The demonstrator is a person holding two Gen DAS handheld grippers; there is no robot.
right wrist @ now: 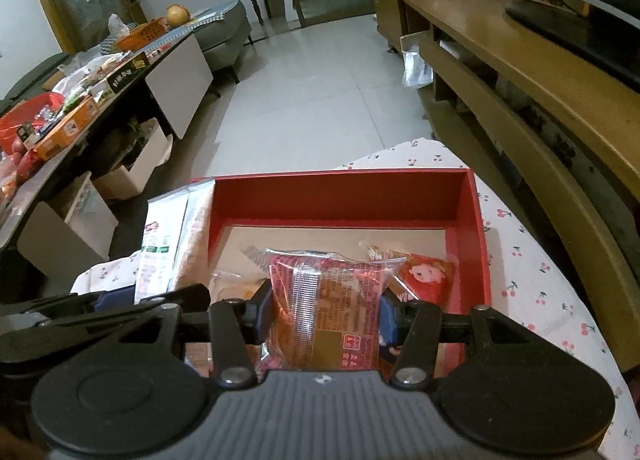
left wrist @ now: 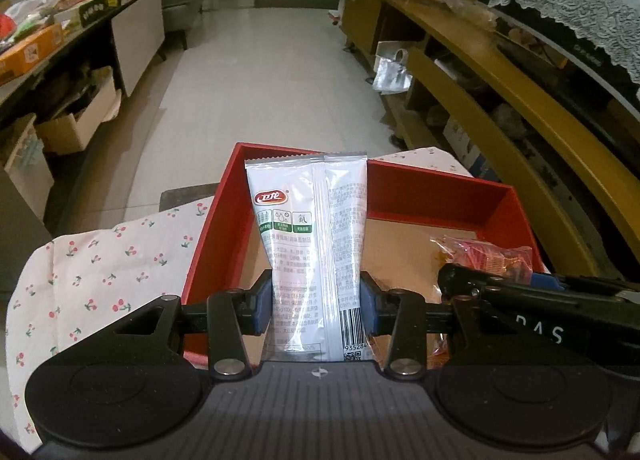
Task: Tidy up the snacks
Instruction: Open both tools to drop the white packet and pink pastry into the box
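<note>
Left gripper (left wrist: pixel 316 302) is clamped on a white snack packet (left wrist: pixel 310 244), held upright over the left part of the red box (left wrist: pixel 440 189). Right gripper (right wrist: pixel 325 314) is clamped on a red-and-clear snack packet (right wrist: pixel 330 292), held above the box floor. Just right of it lies 1 red packet with a cartoon face (right wrist: pixel 426 276); the box rests on a cherry-print cloth (right wrist: pixel 536 272).

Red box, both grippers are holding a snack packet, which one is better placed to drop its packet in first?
Right, probably. The right gripper holds its pink packet over the red box interior, while the left gripper's white packet sits near the box's left wall.
</note>
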